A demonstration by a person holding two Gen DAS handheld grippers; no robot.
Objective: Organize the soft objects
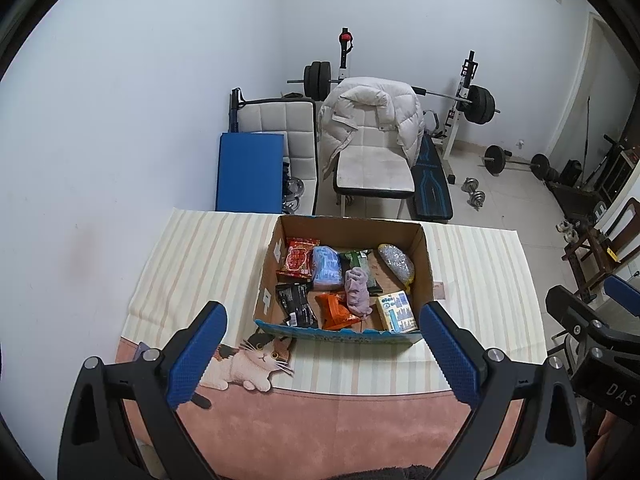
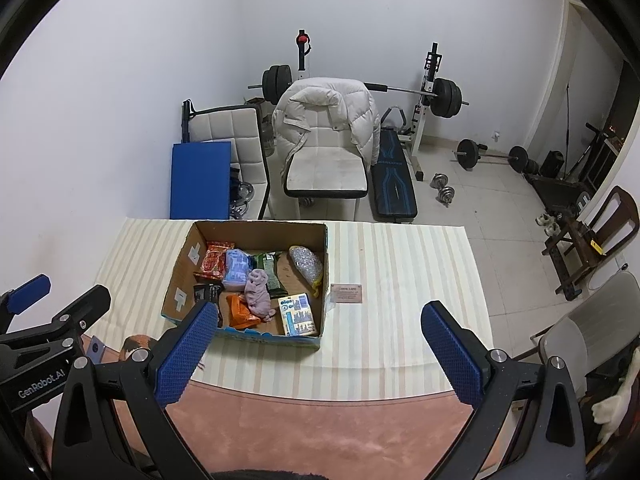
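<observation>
A: Left wrist view?

B: My left gripper (image 1: 324, 354) hangs spread wide with nothing between the fingers, above the near edge of the striped cloth-covered table (image 1: 192, 264). Open brown cardboard box (image 1: 424, 256) sits at the table's far edge, mid-width. Inside: crumpled lilac cloth (image 1: 357, 290) in the middle, orange foil packet (image 1: 338, 312) touching it toward the near wall, light-blue soft pack (image 1: 326, 266) beside it.

A: Right wrist view?

B: My right gripper (image 2: 318, 350) is also wide apart, holding nothing, over the near edge. Box is left of centre; small brown card (image 2: 347, 293) lies on the cloth just right of it.
</observation>
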